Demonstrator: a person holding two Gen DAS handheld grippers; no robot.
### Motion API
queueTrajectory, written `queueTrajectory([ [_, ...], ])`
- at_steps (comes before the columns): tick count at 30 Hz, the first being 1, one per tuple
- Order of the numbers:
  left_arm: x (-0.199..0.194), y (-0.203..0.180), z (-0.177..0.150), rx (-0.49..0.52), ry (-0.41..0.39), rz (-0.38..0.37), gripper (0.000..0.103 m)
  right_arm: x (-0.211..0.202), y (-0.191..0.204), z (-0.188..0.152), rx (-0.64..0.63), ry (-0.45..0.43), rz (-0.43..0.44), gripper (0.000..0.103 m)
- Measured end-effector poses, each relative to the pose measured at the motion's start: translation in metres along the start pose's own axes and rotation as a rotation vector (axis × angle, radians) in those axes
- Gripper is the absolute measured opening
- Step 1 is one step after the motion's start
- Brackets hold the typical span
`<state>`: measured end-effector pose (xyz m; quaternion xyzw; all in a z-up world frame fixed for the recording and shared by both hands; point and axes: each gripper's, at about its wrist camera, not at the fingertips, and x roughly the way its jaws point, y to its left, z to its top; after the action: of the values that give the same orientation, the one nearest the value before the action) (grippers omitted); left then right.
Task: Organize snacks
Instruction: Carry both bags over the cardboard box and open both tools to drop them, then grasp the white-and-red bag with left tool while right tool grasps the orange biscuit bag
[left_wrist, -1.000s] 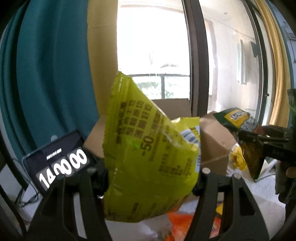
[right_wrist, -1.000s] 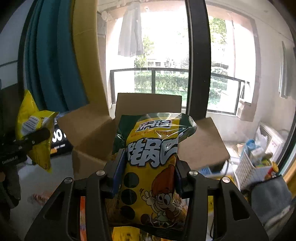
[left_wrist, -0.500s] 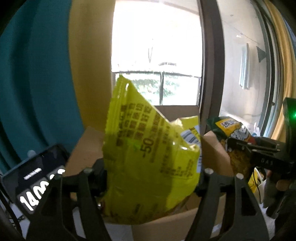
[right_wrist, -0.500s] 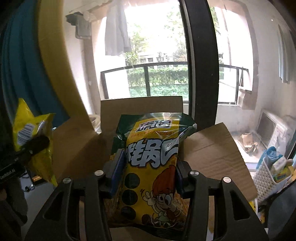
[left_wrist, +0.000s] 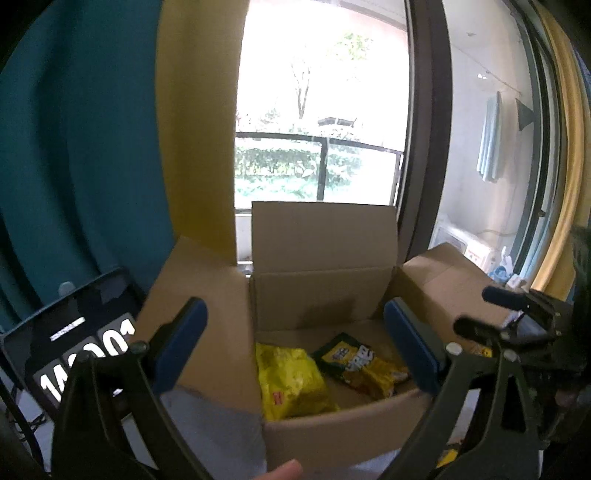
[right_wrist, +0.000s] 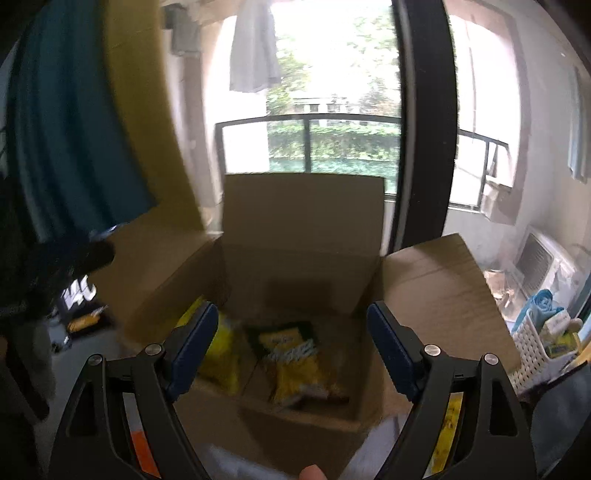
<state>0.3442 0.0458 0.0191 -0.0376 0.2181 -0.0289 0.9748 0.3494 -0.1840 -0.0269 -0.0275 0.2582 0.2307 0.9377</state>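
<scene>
Lying flat on the floor of the open cardboard box (left_wrist: 332, 439): plain yellow snack bag (left_wrist: 291, 380), with yellow-and-green snack bag (left_wrist: 360, 363) just beside at 3 o'clock. Hovering above, left gripper (left_wrist: 299, 350) and right gripper (right_wrist: 291, 343), jaws just opened wide, released, gripping nothing.

An open brown cardboard box (left_wrist: 317, 295) with raised flaps is seen ahead, in front of a tall window. Two snack bags are seen lying on its floor: a plain yellow crinkled bag (left_wrist: 291, 384) on the left and a dark green and yellow printed bag (left_wrist: 360, 363) just beside it on the right. The left gripper (left_wrist: 295, 343), with blue-padded black fingers (left_wrist: 181, 350), is held above the box; its jaws have just been opening and nothing is gripped between them. The right gripper (left_wrist: 476, 314), black, is seen at the right edge. A dark screen with white digits (left_wrist: 74, 343) is propped at the left.
</scene>
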Motion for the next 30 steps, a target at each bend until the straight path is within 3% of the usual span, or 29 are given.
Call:
queueTrajectory([
  [13,-0.082,0.011,-0.049,0.061,0.033,0.005,0.098,-0.060,0.075,-0.050,-0.126,0.035,0.093,0.085],
  [30,-0.112,0.044,-0.133,-0.037,0.201,0.062,0.098,-0.050,0.121,-0.117,-0.191,0.218,0.176,0.085],
])
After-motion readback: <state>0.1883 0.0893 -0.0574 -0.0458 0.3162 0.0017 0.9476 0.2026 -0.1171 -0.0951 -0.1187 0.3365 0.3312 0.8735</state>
